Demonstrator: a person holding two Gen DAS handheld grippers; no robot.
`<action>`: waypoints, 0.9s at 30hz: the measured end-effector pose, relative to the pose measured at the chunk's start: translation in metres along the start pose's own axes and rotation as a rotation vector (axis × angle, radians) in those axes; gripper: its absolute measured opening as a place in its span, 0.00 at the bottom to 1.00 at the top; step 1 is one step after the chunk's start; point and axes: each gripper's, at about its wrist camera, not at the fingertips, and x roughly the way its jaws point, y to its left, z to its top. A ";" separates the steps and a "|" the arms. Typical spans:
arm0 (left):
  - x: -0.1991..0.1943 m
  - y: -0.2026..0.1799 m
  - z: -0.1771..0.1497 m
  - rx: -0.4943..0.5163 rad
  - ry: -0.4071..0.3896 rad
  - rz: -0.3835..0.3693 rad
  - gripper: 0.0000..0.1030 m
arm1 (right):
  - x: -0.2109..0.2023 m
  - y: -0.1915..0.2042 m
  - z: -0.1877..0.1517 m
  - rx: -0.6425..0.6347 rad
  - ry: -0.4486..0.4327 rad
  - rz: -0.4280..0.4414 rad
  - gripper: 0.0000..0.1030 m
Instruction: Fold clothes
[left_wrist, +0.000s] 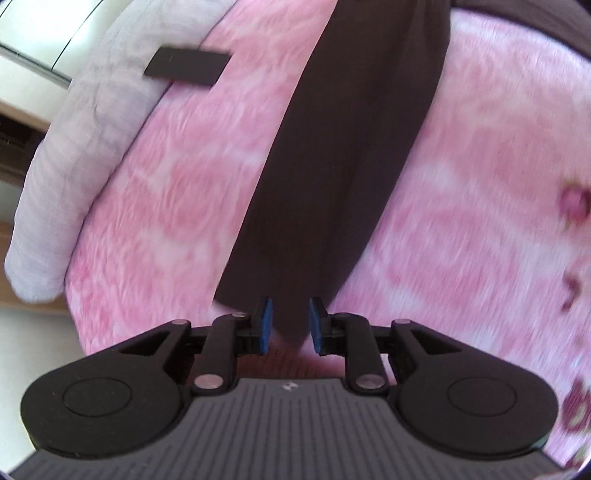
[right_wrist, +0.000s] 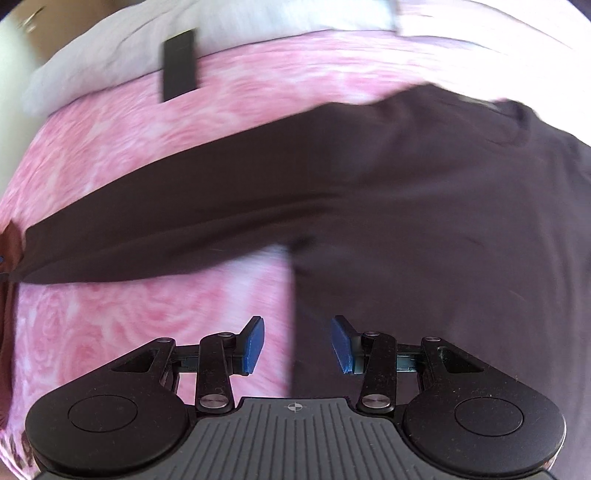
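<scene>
A dark brown shirt (right_wrist: 443, 221) lies spread on a pink rose-patterned blanket (right_wrist: 110, 325). One long sleeve (left_wrist: 351, 147) stretches away from the body; in the left wrist view it runs from the top down to my left gripper (left_wrist: 291, 325). That gripper's blue pads (left_wrist: 265, 325) stand a little apart, with the pointed sleeve end between them and no clear squeeze on it. My right gripper (right_wrist: 297, 343) hovers open over the straight side edge of the shirt's body. Its blue pads (right_wrist: 253, 345) are wide apart and hold nothing.
A flat black rectangular object (left_wrist: 186, 66) (right_wrist: 179, 70) rests where a pale grey bedcover or pillow (left_wrist: 74, 147) (right_wrist: 92, 74) meets the blanket (left_wrist: 166, 184). Beyond the bed's left edge are floor and light furniture (left_wrist: 37, 33). Both views are motion-blurred.
</scene>
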 end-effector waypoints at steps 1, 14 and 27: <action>0.000 -0.004 0.010 0.007 -0.013 -0.004 0.19 | -0.006 -0.011 -0.003 0.010 -0.005 -0.006 0.43; -0.026 -0.116 0.235 0.125 -0.137 -0.021 0.26 | -0.081 -0.285 -0.026 0.150 -0.175 -0.178 0.43; -0.020 -0.306 0.575 0.461 -0.388 -0.151 0.38 | -0.112 -0.589 -0.016 0.313 -0.212 -0.332 0.43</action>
